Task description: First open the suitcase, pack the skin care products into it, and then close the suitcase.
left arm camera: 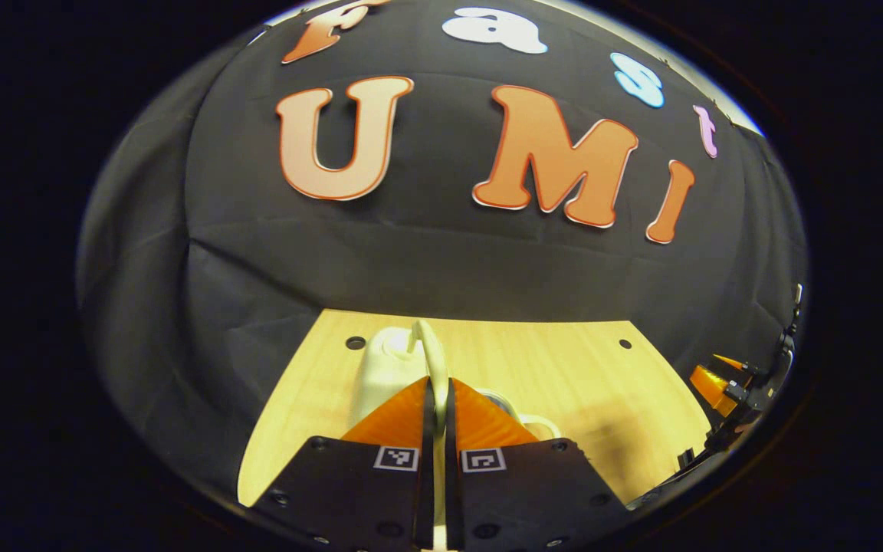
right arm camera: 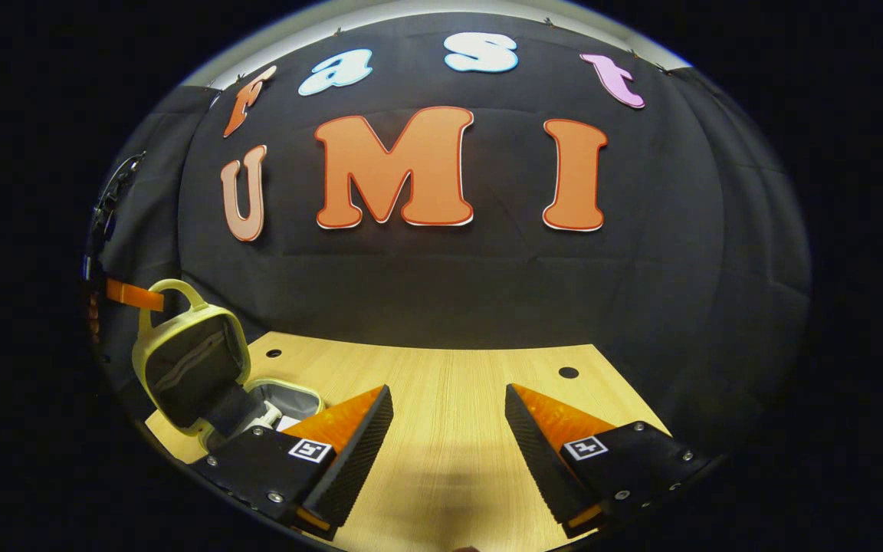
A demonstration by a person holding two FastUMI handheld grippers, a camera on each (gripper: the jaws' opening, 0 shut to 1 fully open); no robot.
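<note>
- Left gripper view: the left gripper (left arm camera: pixel 439 399) has its two fingers drawn together on the thin pale handle (left arm camera: pixel 434 354) of the suitcase (left arm camera: pixel 385 376), which rises between the tips; both fingers press on it.
- The suitcase's pale shell shows just behind the fingers, over the left part of the wooden table (left arm camera: pixel 564 376). A rounded pale edge (left arm camera: pixel 537 424) peeks out just right of the fingers.
- The table's far edge meets the black cloth wall (left arm camera: pixel 441 261); two dark holes sit near its far corners. The right half of the tabletop is bare wood, open room.
- At the far right edge of this view the right gripper (left arm camera: pixel 729 379) shows, well apart from the suitcase.
- Each finger block carries a small square black-and-white marker; no readable words.
- Right gripper view: at far left the suitcase (right arm camera: pixel 181 360) stands open, its lid upright and tilted back, dark lining facing in, the loop handle (right arm camera: pixel 169 295) on top held by a finger of the left gripper (right arm camera: pixel 135 295).
- The lower half lies flat on the table (right arm camera: pixel 449 399) near its left edge; small pale items (right arm camera: pixel 265 418) lie inside, too small to tell what.
- The right gripper (right arm camera: pixel 449 418) has its fingers wide apart, holding nothing, over bare wood in the middle.
- The table's right side and far edge are open; a dark hole sits near the far right.
- No brand or label can be read.
</note>
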